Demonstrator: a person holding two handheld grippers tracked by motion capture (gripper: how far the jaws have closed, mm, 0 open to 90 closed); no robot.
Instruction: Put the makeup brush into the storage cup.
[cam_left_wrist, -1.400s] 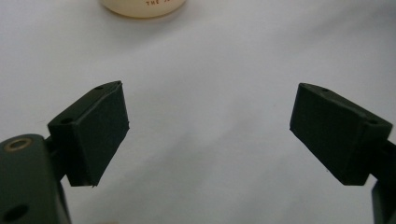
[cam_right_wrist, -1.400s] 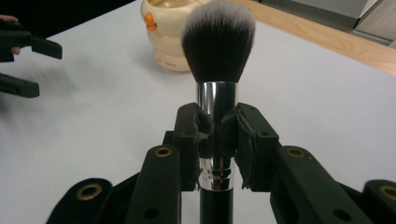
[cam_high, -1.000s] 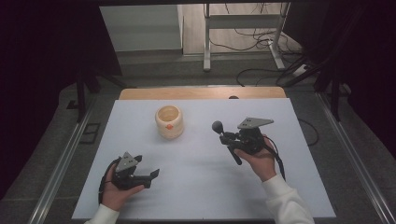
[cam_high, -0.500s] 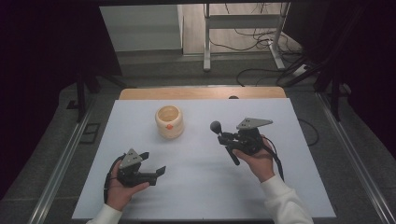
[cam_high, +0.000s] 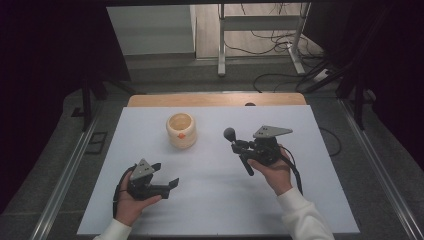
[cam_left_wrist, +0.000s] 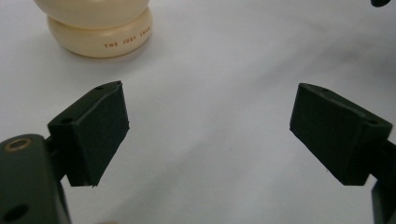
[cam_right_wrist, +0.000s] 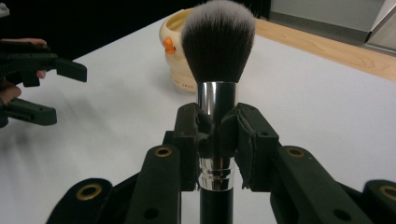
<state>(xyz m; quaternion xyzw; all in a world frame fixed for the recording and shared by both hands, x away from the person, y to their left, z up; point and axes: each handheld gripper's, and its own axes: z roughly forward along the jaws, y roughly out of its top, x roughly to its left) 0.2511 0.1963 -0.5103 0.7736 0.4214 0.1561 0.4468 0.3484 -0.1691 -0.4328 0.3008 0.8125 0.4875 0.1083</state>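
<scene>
Right gripper (cam_right_wrist: 215, 135) clamping brush (cam_right_wrist: 218, 42) (handle cropped)

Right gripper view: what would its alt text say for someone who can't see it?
Two black jaws clamp the silver collar of a makeup brush, its bristles pointing up. Behind it, a cream cup stands on the white table; the left gripper is at the left edge.

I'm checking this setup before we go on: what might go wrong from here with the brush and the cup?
1. The right gripper clamps the brush on its smooth metal collar, so it might slip or tilt.
2. The cup stands free on the table; a push from the brush may tip it.
3. The left gripper is open, away from the cup, so nothing steadies it.
</scene>
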